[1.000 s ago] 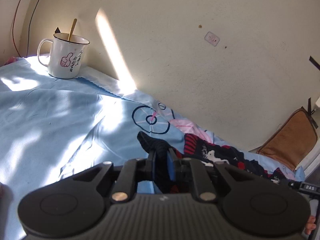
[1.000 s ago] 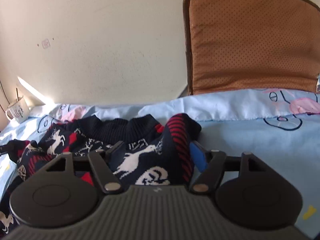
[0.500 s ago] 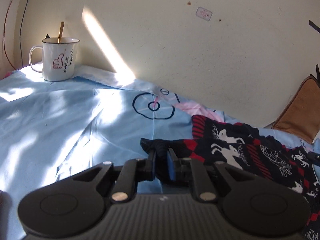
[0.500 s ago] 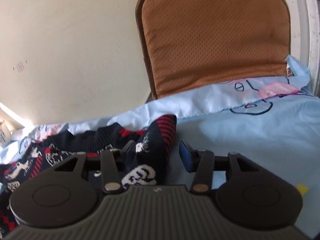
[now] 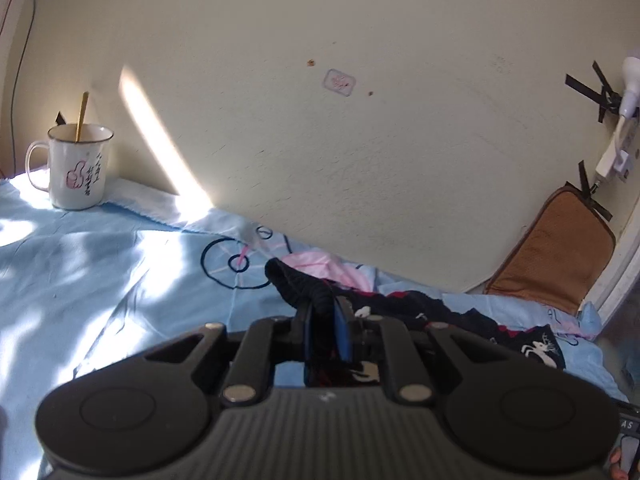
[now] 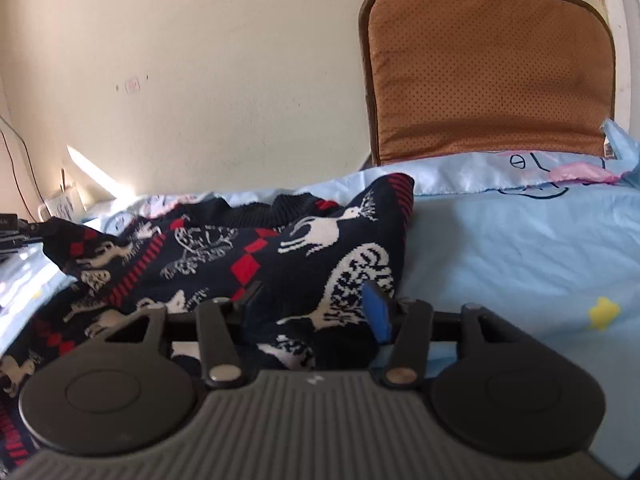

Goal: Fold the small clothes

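One sweater (image 6: 256,248), navy with white deer and red diamonds, lies rumpled on the blue sheet (image 6: 520,248) along the wall. One mug (image 5: 76,168) with one spoon stands at ten o'clock from my left gripper (image 5: 326,330); one brown cushion (image 6: 488,72) leans at one o'clock from my right gripper (image 6: 316,300). The sweater's near edge hides under my grippers. My left fingers are pinched tight on a dark ribbed edge. My right fingers stand wide apart around a fold, the blue pad (image 6: 376,312) touching it.
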